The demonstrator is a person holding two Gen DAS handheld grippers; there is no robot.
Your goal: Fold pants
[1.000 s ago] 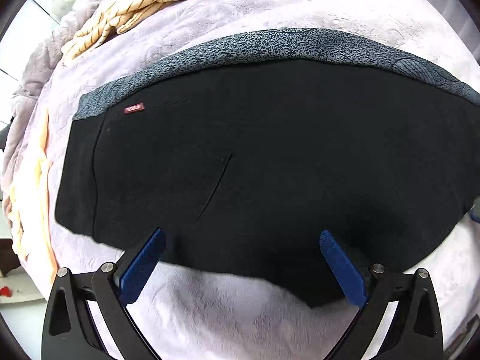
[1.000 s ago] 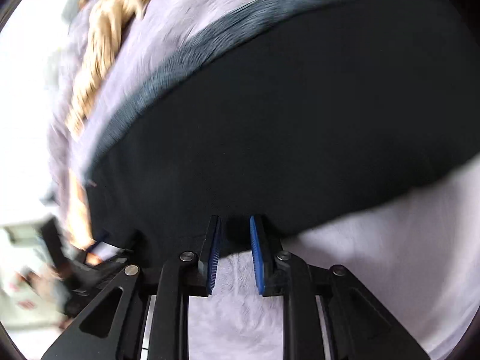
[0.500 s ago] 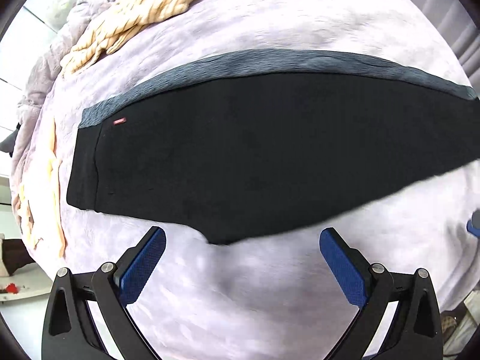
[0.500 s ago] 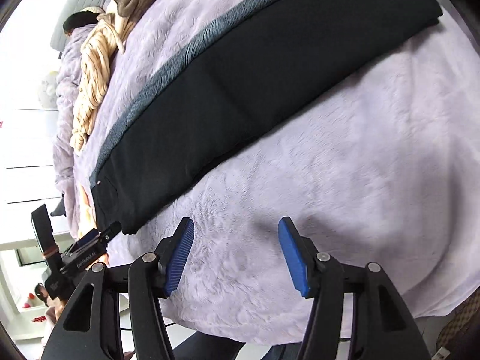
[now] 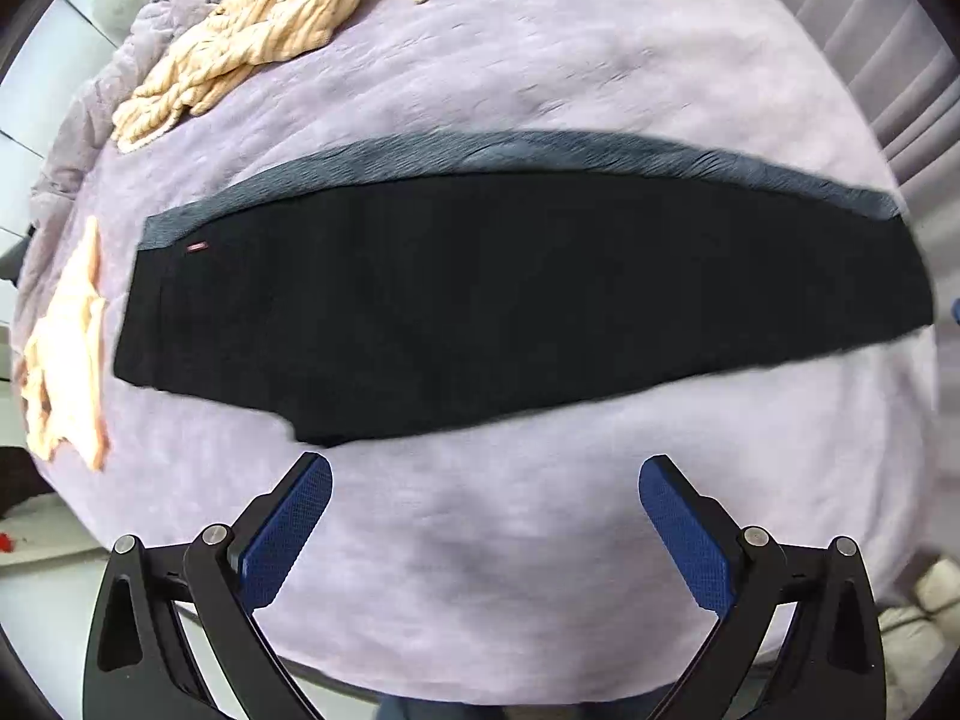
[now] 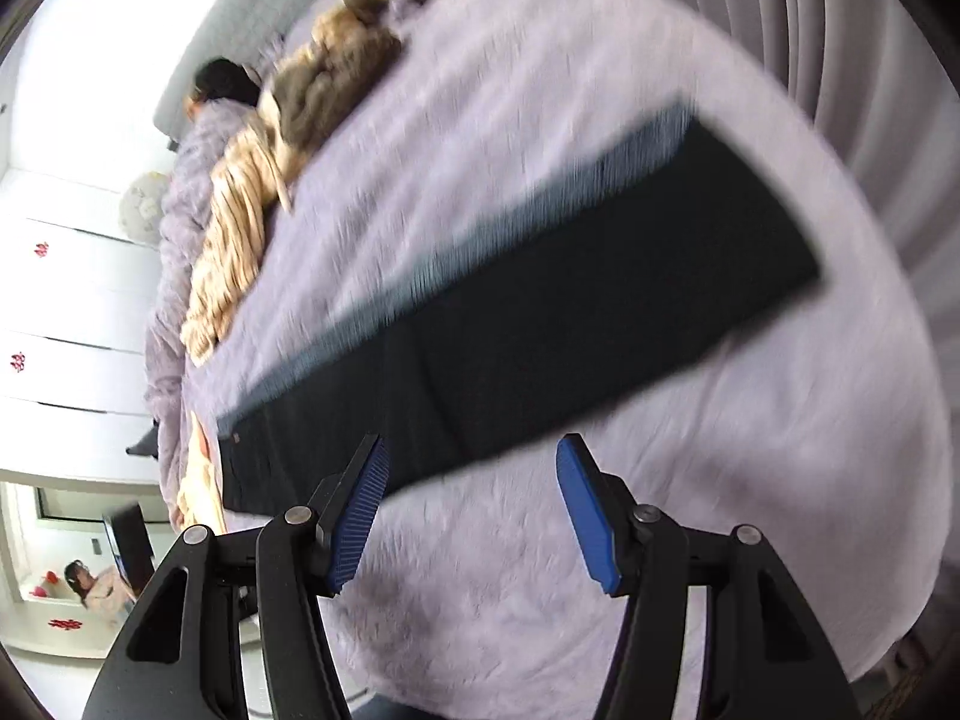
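Note:
Black pants (image 5: 510, 294) lie flat on the lilac bed cover, folded lengthwise into one long strip, with a grey patterned band along the far edge and a small red label near the left end. They also show in the right wrist view (image 6: 540, 348), running diagonally. My left gripper (image 5: 485, 480) is open and empty, held above the cover just short of the pants' near edge. My right gripper (image 6: 471, 468) is open and empty, its left pad over the pants' near edge. Both are raised off the cloth.
A lilac bed cover (image 5: 510, 552) spreads under everything. A cream striped garment (image 5: 264, 36) is heaped at the far left, another peach cloth (image 5: 66, 360) lies at the left edge. Pleated curtains (image 6: 840, 30) hang beyond the bed. White cabinets (image 6: 66, 300) stand left.
Both grippers have pulled back and up from the pants. The right gripper, nearly shut at the pants' edge a second ago, has opened wide. The left stayed open.

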